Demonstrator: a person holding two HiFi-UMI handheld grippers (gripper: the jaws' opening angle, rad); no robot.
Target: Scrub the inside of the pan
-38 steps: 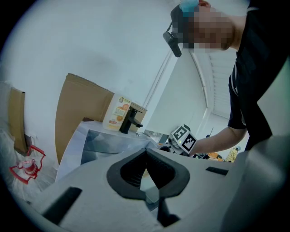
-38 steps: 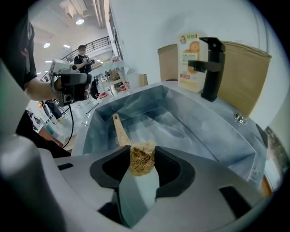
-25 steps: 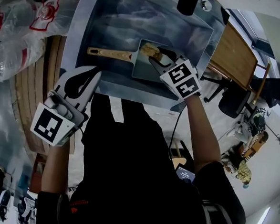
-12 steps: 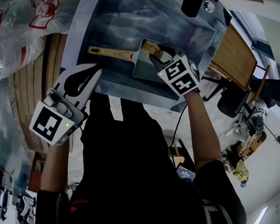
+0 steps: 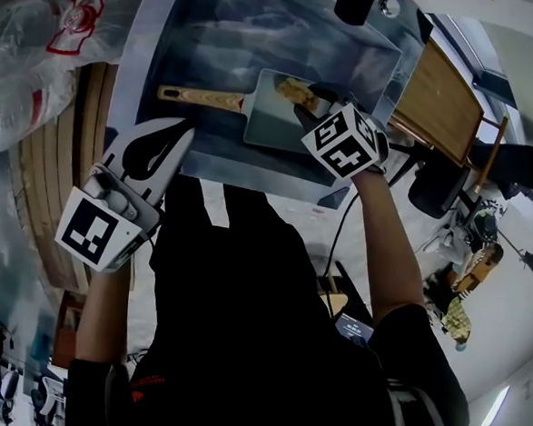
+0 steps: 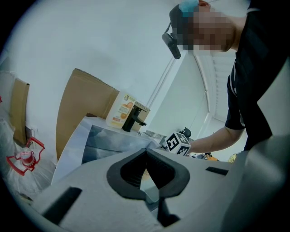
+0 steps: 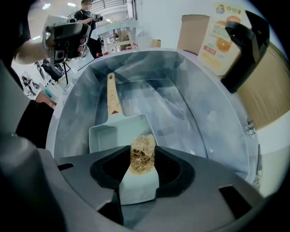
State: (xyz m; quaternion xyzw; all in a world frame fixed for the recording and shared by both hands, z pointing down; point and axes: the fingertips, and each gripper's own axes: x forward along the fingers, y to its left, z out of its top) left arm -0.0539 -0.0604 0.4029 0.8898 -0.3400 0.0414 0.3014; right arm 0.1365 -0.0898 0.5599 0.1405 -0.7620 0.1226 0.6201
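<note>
Brushed stainless steel sink [image 5: 234, 32]: everything happens in the basin, so water and grit stay contained. A black faucet [image 7: 242, 45] stands at the far right rim, clear of the work.

Pale blue-green rectangular pan with a wooden handle [image 5: 275, 122]: lies flat on the sink floor toward the near right, open side up, handle pointing left. That leaves the inside exposed to the right side and the handle free on the left.

Right tool [image 5: 312, 111]: reaches in over the pan's right part, jaws clamped on a tan fibrous loofah scrubber [image 7: 142, 157]. The scrubber sticks out past the tips, so the fibre meets the pan, not the jaws. It sits over the far right corner of the pan; I can't tell whether it is pressing on the surface.

Left tool [image 5: 167, 141]: hovers over the near left rim of the sink, well apart from the handle. Jaws closed together with nothing between them, so it is idle.

Judgement: nothing is bracing the pan. Scrub strokes may slide it across the basin unless the left tool pins the handle.
</note>
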